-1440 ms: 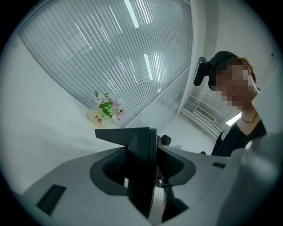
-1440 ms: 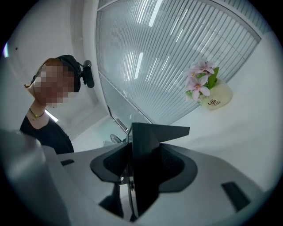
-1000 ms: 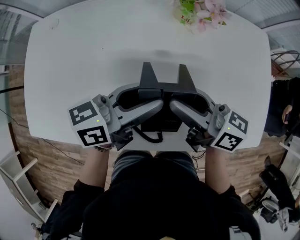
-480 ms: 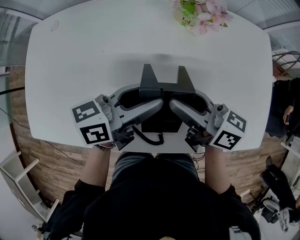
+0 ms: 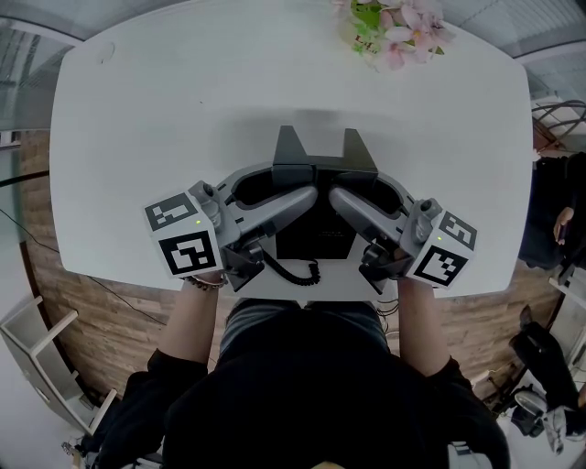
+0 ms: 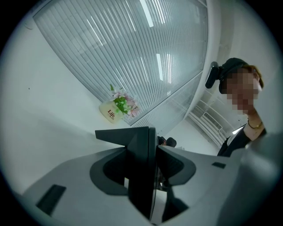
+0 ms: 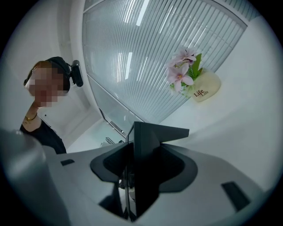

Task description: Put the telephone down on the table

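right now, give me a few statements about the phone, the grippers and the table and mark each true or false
1. The left gripper and the right gripper are both shut on the phone. True.
2. The flowers stand at the table's near edge, by the person. False: the flowers stand at the far edge of the table.
3. A coiled cord hangs at the phone's near side. True.
4. The table top is dark wood. False: it is white; the wood is the floor below it.
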A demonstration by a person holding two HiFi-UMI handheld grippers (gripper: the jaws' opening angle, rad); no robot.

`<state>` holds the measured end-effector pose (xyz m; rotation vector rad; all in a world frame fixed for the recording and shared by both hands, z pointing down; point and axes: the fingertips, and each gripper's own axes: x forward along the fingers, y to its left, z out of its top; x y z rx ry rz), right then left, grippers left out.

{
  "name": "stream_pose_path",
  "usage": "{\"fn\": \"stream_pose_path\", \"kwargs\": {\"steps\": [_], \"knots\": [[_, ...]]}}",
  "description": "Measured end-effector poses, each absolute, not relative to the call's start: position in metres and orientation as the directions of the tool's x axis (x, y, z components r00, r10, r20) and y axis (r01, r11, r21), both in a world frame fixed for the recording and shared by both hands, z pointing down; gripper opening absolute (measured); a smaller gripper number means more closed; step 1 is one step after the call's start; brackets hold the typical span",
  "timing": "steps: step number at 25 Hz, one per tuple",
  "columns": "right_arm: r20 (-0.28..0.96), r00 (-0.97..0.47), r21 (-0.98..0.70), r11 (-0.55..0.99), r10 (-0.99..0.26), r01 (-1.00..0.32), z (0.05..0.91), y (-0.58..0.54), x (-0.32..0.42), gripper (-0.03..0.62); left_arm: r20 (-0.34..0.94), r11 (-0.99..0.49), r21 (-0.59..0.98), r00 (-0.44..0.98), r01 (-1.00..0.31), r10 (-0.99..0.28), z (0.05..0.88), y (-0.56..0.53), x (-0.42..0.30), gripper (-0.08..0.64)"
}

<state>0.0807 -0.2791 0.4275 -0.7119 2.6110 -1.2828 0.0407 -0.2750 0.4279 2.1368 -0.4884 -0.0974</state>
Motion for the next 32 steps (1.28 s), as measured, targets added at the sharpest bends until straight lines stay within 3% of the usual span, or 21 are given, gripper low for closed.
{"fn": "stream_pose_path", "kwargs": {"steps": [32], "knots": [[0.141, -0.877, -0.848, 0.401, -0.459, -0.347, 0.450, -0.293, 0.079, 0.212, 0.175, -0.377, 0.867, 0.908, -0.325, -0.381, 0.449, -0.289, 0.040, 0.212]]}}
